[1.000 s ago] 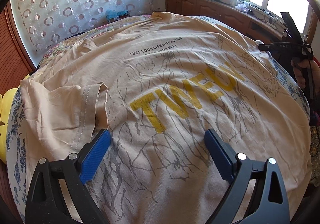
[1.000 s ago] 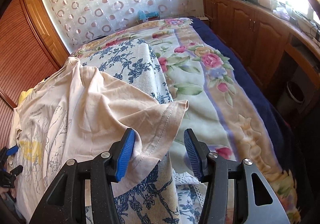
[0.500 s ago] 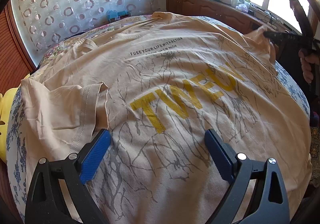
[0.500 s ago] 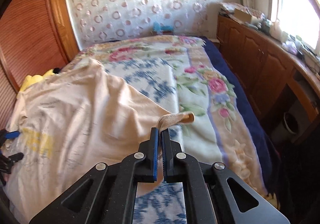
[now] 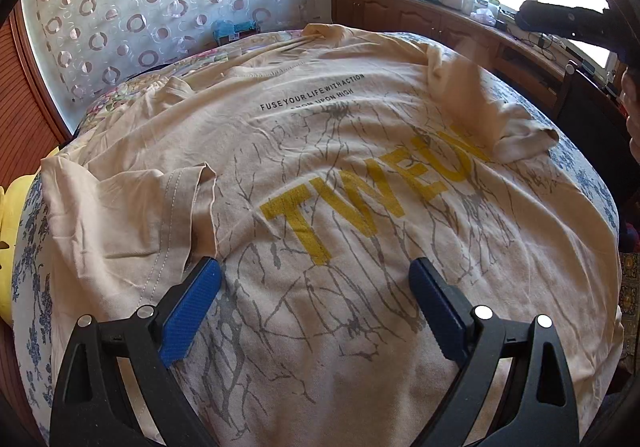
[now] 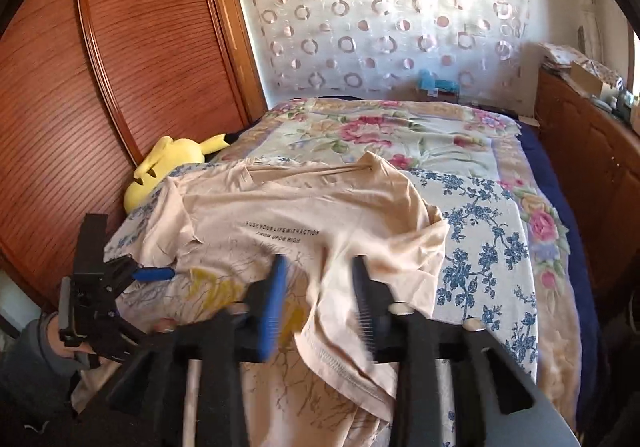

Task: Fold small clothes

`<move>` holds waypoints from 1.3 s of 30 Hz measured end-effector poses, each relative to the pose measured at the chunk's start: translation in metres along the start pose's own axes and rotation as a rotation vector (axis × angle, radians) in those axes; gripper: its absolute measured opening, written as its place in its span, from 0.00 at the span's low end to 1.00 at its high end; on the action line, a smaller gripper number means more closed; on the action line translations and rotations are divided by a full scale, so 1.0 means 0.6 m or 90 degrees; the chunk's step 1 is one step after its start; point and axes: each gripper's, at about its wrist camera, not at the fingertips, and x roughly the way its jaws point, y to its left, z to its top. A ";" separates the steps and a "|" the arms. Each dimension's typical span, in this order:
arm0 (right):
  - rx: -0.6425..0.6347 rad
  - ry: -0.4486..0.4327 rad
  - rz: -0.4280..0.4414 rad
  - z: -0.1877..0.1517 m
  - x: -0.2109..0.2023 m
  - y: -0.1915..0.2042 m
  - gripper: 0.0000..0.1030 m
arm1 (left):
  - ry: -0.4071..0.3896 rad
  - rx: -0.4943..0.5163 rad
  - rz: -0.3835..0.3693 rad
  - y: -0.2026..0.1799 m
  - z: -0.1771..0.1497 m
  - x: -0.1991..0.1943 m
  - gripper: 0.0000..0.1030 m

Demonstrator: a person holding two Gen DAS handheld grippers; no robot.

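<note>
The beige T-shirt lies spread print-up over the blue-flowered blanket on the bed, and the step in hand looks like folding its sleeves inward. The right sleeve is already flopped onto the chest. The right gripper has just been opening; its jaws stand apart with the cloth loose between them, pressed by neither pad (the view is blurred). To do this well, flatten that bunched sleeve so its hem lies straight before the next fold. The left gripper hovers wide open over the near part of the shirt, holding nothing, just right of the left sleeve, which lies folded in. Count: one shirt, two sleeves, two grippers, one yellow plush toy at the far left.
</note>
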 end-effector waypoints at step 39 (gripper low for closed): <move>-0.090 0.159 -0.011 -0.098 0.002 0.074 0.20 | 0.000 0.000 -0.001 0.001 0.000 0.001 0.93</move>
